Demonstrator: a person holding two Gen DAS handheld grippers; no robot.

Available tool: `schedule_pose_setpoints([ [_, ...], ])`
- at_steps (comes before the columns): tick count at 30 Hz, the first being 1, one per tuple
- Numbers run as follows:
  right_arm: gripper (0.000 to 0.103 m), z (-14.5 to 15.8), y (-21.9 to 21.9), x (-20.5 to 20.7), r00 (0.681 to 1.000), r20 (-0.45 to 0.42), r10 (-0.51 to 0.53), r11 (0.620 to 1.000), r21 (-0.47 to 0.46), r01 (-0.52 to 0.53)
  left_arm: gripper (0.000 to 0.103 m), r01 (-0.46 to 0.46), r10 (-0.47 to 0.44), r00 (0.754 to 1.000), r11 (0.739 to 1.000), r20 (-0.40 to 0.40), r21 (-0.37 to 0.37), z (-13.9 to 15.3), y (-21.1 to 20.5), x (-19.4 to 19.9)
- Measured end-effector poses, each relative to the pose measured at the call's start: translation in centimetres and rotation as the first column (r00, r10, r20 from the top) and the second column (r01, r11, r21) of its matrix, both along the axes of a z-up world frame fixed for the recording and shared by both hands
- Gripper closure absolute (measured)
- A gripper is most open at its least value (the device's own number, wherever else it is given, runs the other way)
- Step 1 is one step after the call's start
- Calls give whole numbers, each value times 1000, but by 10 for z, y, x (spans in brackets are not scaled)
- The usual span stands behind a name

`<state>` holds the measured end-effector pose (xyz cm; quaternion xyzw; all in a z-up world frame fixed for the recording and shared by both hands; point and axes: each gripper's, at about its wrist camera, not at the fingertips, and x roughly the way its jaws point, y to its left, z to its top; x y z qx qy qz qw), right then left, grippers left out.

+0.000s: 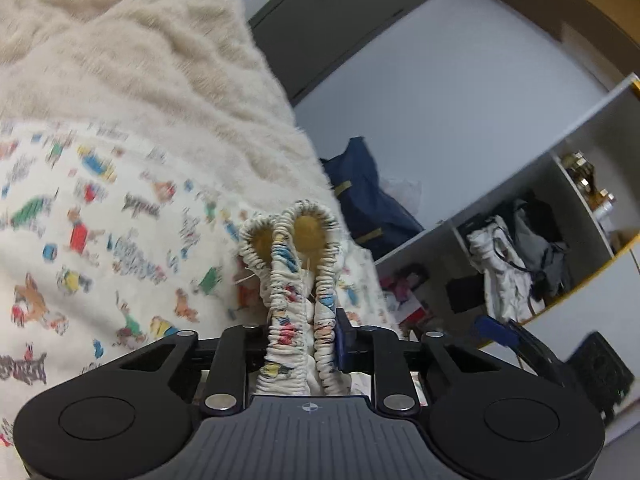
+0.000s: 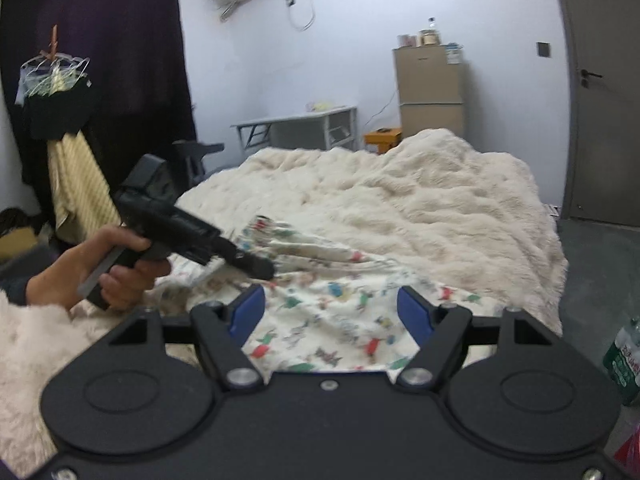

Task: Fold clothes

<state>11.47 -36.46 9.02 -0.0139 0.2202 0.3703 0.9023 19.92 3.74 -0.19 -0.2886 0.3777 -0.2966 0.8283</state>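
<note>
The right hand-held gripper [image 2: 331, 312] hovers with jaws spread above the printed garment [image 2: 328, 320]; open fluffy blanket [image 2: 400, 200] lies beyond. To its left, the left hand-held gripper [image 2: 260, 266] and hand [image 2: 108, 268] block the way.

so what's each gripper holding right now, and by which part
The left gripper is shut on the gathered elastic edge of the white cartoon-print garment. The right gripper is open above that garment, holding nothing.

Pale walls [image 2: 352, 20], dark curtain [image 2: 120, 60], grey door [image 2: 600, 92], open shelving [image 1: 540, 240].
</note>
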Motion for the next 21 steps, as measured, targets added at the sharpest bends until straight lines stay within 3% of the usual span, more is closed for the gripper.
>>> schedule_pose_setpoints([
  [5, 32, 0, -1, -1, 1000, 8, -16, 1000, 0, 16, 88, 9, -7, 999, 999, 50, -33, 38, 24, 2],
  [11, 32, -7, 11, 0, 1000, 9, -12, 999, -47, 12, 88, -31, 38, 997, 995, 72, -96, 84, 98, 2],
  [17, 32, -15, 29, 3, 1000, 1, 3, 996, -94, -3, 88, -82, 86, 996, 991, 39, -105, 78, 171, -16],
  [21, 32, -19, 37, 6, 1000, -11, 6, 994, -106, -8, 88, -143, 140, 990, 983, -35, -115, 45, 217, -21],
])
